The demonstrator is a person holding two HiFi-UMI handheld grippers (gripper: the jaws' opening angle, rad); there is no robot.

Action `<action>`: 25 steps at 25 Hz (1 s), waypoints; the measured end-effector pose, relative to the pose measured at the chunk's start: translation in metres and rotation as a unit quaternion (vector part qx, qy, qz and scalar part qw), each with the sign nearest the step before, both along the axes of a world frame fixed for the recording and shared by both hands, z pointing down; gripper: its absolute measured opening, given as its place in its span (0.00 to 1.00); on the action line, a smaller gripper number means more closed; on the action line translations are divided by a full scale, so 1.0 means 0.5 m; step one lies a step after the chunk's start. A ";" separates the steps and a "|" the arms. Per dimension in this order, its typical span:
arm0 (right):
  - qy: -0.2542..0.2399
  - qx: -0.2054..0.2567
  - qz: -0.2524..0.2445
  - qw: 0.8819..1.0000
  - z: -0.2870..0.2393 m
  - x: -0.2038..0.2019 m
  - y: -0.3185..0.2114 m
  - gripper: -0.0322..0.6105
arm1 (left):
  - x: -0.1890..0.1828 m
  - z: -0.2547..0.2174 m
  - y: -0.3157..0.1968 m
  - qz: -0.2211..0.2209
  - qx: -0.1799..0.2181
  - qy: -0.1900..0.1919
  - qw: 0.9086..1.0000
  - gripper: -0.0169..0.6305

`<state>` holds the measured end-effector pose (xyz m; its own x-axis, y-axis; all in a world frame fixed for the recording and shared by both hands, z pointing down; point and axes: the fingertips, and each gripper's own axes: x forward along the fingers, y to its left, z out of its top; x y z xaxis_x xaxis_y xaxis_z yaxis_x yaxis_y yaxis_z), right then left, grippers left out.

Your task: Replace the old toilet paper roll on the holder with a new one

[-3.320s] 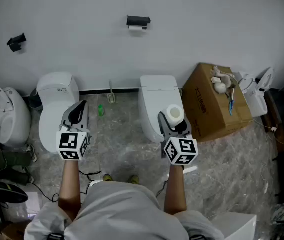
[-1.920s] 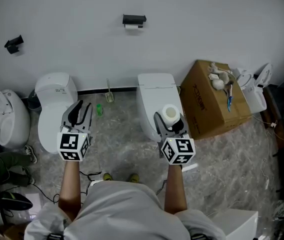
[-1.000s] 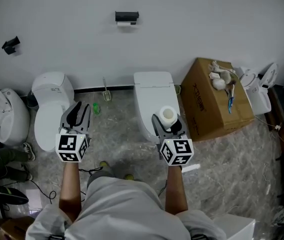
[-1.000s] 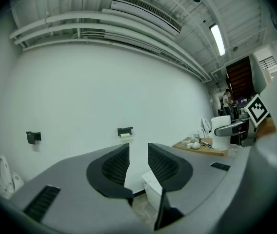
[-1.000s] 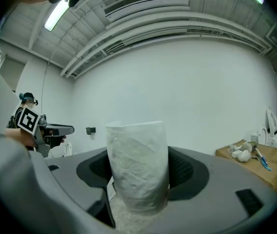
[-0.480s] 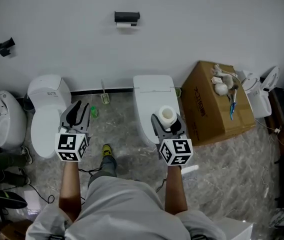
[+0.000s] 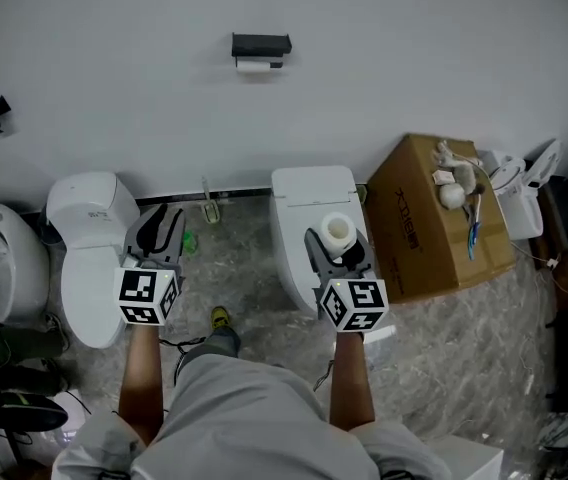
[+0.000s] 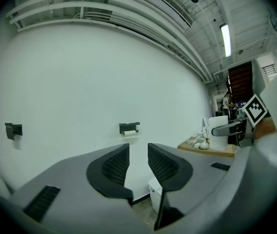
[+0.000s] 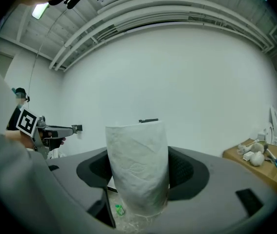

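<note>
Closing on the wall is what has changed: over the last few seconds the foot of the wall and the two toilets have slid lower in the head view, so I judge the approach under way and the swap itself not yet begun. My left gripper [image 7: 161, 218] has its jaws partly apart with nothing between them, free to take the old roll off. The holder [image 7: 261, 44] sits high on the wall, well ahead of both grippers, with the old roll [image 7: 255, 65], nearly spent, still hanging under it. My right gripper [image 7: 339, 246] is clamped on the new roll [image 7: 338, 230], upright between its jaws. At the right, against the wall, the cardboard box [image 7: 419, 223] looks closed; small white objects [image 7: 451, 190] and a blue-handled tool [image 7: 473, 230] lie on its top.
</note>
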<state>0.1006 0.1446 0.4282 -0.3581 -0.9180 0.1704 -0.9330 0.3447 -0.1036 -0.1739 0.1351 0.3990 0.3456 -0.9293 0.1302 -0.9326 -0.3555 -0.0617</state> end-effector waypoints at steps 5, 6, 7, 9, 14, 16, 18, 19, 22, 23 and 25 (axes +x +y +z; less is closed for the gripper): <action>-0.004 -0.004 0.013 1.000 -0.015 -0.058 -0.125 0.53 | -0.049 -0.001 -0.140 0.018 -0.009 0.005 1.000 0.21; -0.006 -0.004 0.017 1.000 -0.018 -0.066 -0.145 0.53 | -0.054 -0.002 -0.164 0.025 -0.009 0.005 1.000 0.21; -0.007 -0.004 0.022 1.000 -0.019 -0.072 -0.164 0.53 | -0.058 -0.002 -0.187 0.031 -0.010 0.005 0.999 0.21; -0.005 -0.005 0.031 1.000 -0.019 -0.084 -0.197 0.53 | -0.064 -0.001 -0.228 0.044 -0.010 0.005 0.999 0.21; 0.002 -0.009 0.048 0.999 -0.012 -0.093 -0.258 0.53 | -0.069 0.018 -0.306 0.068 -0.021 0.007 0.997 0.21; 0.006 -0.008 0.052 0.999 -0.014 -0.091 -0.282 0.53 | -0.064 0.017 -0.333 0.075 -0.021 0.005 0.997 0.21; 0.008 -0.008 0.054 0.998 -0.012 -0.091 -0.307 0.53 | -0.058 0.016 -0.360 0.081 -0.018 0.002 0.997 0.21; 0.008 -0.008 0.054 0.998 -0.010 -0.092 -0.319 0.53 | -0.055 0.016 -0.372 0.084 -0.017 0.000 0.996 0.21; 0.006 -0.007 0.051 0.999 -0.004 -0.094 -0.364 0.53 | -0.047 0.017 -0.419 0.088 -0.015 -0.002 0.996 0.21; 0.007 -0.005 0.050 0.999 -0.003 -0.093 -0.381 0.53 | -0.045 0.018 -0.435 0.089 -0.014 -0.003 0.996 0.21; 0.008 -0.002 0.050 0.999 -0.002 -0.087 -0.417 0.53 | -0.035 0.022 -0.467 0.090 -0.015 -0.006 0.996 0.21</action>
